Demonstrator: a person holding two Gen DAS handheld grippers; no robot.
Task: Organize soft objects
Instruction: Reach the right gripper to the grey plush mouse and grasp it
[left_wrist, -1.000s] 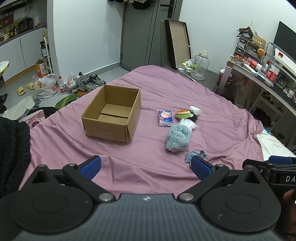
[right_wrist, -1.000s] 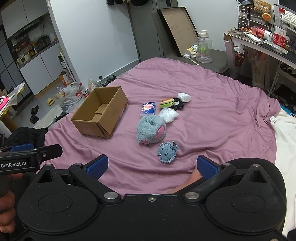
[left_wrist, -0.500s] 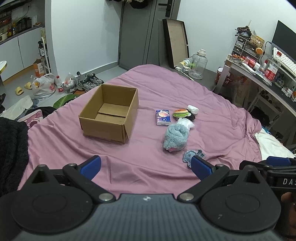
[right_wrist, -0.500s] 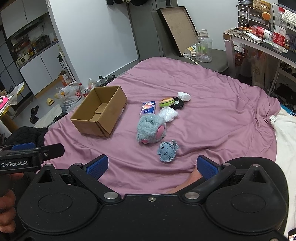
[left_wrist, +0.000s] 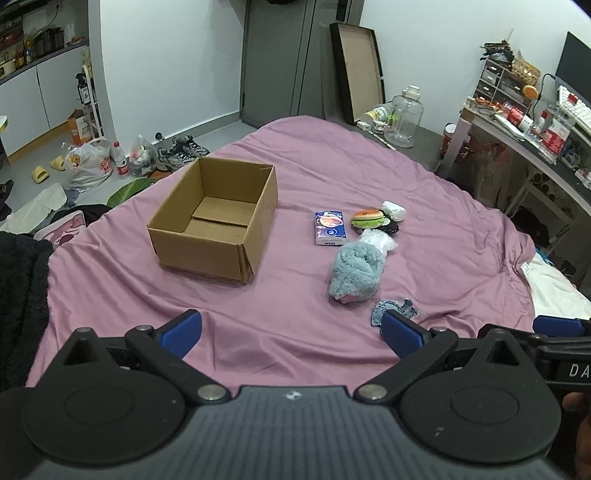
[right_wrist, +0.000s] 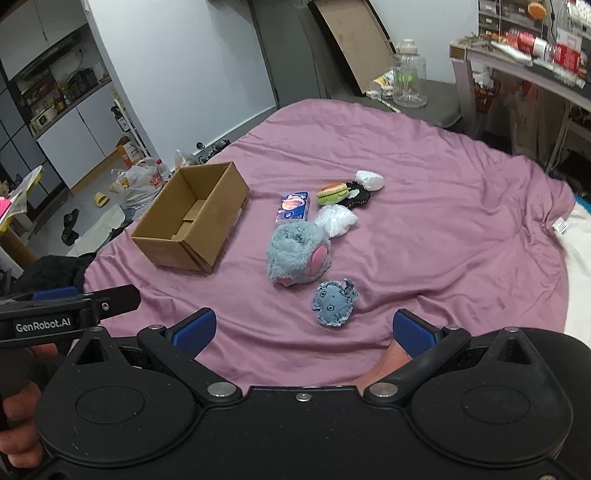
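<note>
Elephant toy (right_wrist: 334, 302) — just ahead of right hand-held gripper (right_wrist: 303, 326).

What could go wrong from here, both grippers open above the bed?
1. The soft items are bunched: the fluffy grey plush touches the white bag and sits close to the tissue pack, so a grasp may drag a neighbour.
2. The small blue crochet toy lies flat on the loose purple sheet; the right gripper may pinch fabric too.
</note>
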